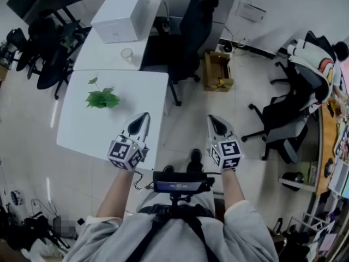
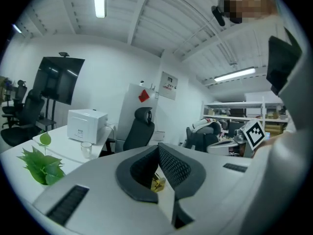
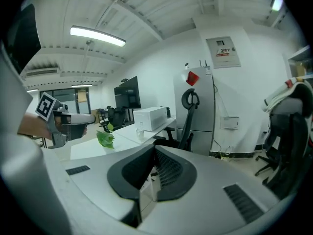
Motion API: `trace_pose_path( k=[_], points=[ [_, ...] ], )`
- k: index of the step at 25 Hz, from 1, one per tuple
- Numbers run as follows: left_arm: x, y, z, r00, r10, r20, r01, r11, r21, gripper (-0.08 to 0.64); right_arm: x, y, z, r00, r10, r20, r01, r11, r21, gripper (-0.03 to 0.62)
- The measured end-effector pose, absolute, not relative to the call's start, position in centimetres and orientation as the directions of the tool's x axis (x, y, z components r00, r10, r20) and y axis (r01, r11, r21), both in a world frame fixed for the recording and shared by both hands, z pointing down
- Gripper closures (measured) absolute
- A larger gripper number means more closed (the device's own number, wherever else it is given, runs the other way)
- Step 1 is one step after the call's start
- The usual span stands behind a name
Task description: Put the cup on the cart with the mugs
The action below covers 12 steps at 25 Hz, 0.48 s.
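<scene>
- Two grippers show in the lower middle of the head view. The left gripper (image 1: 143, 118) and the right gripper (image 1: 214, 119) are each held in one hand, side by side and apart.
- In its own view, the left gripper (image 2: 158, 146) has its jaws closed tip to tip, with nothing between them.
- The right gripper (image 3: 154, 148) looks the same: jaws fully together and empty.
- One cup (image 1: 127, 54), clear glass, stands upright in the upper left of the head view. It is well apart from both grippers. It also appears at the left of the left gripper view (image 2: 86, 149) and left of centre in the right gripper view (image 3: 140, 130).
- Two white tables stand end to end. The far table (image 1: 103, 53) carries the cup, and the near table (image 1: 82, 124) lies under the left gripper.
- One white box (image 1: 121, 7) sits on the far table above the cup.
- One green plant (image 1: 102, 98) sits on the near table, between the cup and the left gripper.
- One black office chair (image 1: 191, 26) stands at top centre, just right of the far table.
- One open cardboard box (image 1: 218, 70) rests on the floor right of that chair.
- More dark chairs crowd the left and right edges, too tangled to count.
</scene>
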<state>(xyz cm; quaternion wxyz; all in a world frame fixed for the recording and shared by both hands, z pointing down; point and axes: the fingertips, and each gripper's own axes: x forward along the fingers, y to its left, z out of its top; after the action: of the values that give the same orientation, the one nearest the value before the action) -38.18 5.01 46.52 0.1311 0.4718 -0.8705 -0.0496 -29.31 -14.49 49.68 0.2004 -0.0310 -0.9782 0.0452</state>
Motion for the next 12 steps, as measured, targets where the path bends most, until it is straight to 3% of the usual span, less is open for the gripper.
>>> trace_pose_path(
  k=[12],
  points=[
    [-45.2, 3.6, 46.9, -0.752, -0.619, 0.226, -0.597, 0.785, 0.162, 0.558, -43.0, -17.8, 52.6, -0.839, 0.375, 0.394, 0.373, 0.924, -0.084, 0.592]
  ],
)
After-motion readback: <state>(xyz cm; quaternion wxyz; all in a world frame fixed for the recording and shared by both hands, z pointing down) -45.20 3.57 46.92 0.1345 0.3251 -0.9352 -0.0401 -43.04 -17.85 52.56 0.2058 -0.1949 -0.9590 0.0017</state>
